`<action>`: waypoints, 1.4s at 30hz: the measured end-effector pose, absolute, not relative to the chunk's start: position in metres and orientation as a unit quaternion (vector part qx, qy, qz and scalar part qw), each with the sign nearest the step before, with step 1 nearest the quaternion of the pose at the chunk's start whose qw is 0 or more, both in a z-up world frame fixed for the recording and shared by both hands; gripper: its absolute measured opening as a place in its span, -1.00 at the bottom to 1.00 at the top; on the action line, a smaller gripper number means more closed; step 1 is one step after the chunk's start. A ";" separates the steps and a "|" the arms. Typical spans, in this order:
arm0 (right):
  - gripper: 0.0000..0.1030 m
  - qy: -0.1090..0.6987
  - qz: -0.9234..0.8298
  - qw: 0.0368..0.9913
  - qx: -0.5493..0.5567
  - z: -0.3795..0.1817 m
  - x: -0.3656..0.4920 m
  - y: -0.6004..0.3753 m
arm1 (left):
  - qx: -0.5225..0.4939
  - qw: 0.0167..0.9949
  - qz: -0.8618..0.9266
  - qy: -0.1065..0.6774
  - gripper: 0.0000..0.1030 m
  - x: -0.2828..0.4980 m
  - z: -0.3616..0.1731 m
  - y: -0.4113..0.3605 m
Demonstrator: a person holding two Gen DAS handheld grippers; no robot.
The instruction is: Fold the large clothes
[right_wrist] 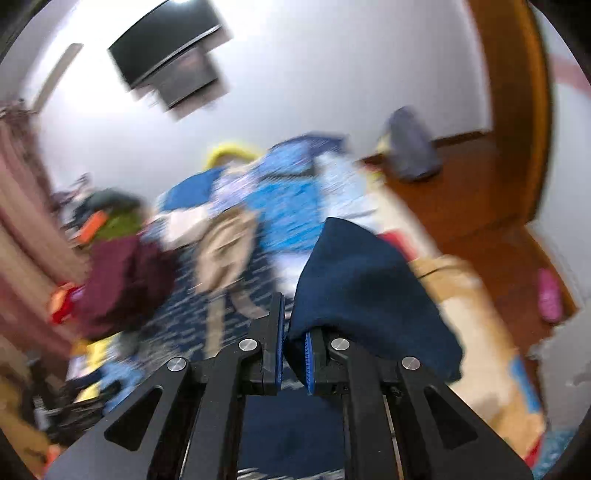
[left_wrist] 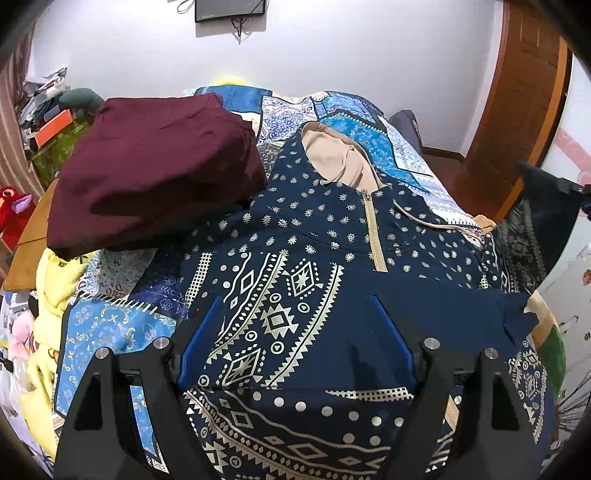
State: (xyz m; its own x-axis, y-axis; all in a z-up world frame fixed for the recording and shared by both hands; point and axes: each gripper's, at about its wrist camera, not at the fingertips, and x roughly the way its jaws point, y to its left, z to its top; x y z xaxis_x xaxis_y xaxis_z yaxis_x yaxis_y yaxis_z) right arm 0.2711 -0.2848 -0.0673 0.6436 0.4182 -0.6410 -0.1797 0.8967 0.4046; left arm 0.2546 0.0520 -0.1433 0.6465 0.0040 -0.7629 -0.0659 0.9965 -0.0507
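A navy hoodie [left_wrist: 295, 258] with cream tribal print, a beige zip and a beige hood lining [left_wrist: 332, 155] lies spread on the bed. My left gripper [left_wrist: 295, 332] hovers just over its chest with jaws wide open, blue pads [left_wrist: 201, 343] apart and pressing on nothing. At the right edge of the left wrist view a part of the hoodie [left_wrist: 535, 221] hangs lifted. The right wrist view is motion-blurred. In it my right gripper [right_wrist: 293, 332] is shut on plain navy fabric [right_wrist: 362, 280], which drapes over its right finger.
A folded maroon garment [left_wrist: 147, 170] rests on the bed left of the hood. The blue patchwork bedspread [left_wrist: 110, 325] lies underneath, with a yellow garment [left_wrist: 55, 280] at its left edge. Clutter stands at the far left, a wooden door [left_wrist: 524, 92] at the right, a screen [left_wrist: 229, 9] on the wall.
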 end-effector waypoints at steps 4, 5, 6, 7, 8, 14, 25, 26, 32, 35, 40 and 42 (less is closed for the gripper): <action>-0.84 0.429 0.200 0.874 0.113 -0.092 0.271 -0.237 | -0.045 0.909 0.012 0.414 0.56 0.248 -0.139 0.058; -0.84 0.443 0.205 0.867 0.101 -0.102 0.271 -0.226 | -0.046 0.909 0.011 0.413 0.56 0.245 -0.138 0.059; -0.84 0.456 0.212 0.860 0.091 -0.111 0.271 -0.215 | -0.045 0.910 0.010 0.412 0.56 0.243 -0.137 0.060; -0.83 0.466 0.217 0.854 0.083 -0.118 0.269 -0.205 | -0.044 0.910 0.009 0.412 0.56 0.241 -0.137 0.061; -0.83 0.481 0.222 0.845 0.071 -0.129 0.267 -0.195 | -0.042 0.910 0.007 0.412 0.56 0.239 -0.137 0.062; -0.80 0.537 0.223 0.814 0.011 -0.170 0.260 -0.151 | -0.023 0.908 0.000 0.417 0.56 0.226 -0.140 0.063; -0.21 0.545 0.221 0.807 -0.050 -0.160 0.236 -0.149 | -0.011 0.909 -0.012 0.417 0.56 0.223 -0.135 0.051; -0.21 0.539 0.217 0.812 -0.050 -0.156 0.234 -0.153 | -0.008 0.909 -0.014 0.417 0.56 0.224 -0.134 0.048; -0.19 0.489 0.175 0.854 -0.009 -0.122 0.230 -0.202 | 0.029 0.913 -0.038 0.405 0.56 0.238 -0.118 0.016; -0.06 0.468 0.154 0.870 0.015 -0.106 0.231 -0.230 | 0.043 0.914 -0.058 0.400 0.56 0.249 -0.108 -0.006; 0.02 0.449 0.114 0.886 0.035 -0.093 0.237 -0.273 | 0.027 0.904 -0.108 0.413 0.56 0.274 -0.100 -0.044; 0.02 0.445 0.098 0.890 0.038 -0.093 0.238 -0.285 | 0.028 0.900 -0.124 0.417 0.56 0.281 -0.101 -0.060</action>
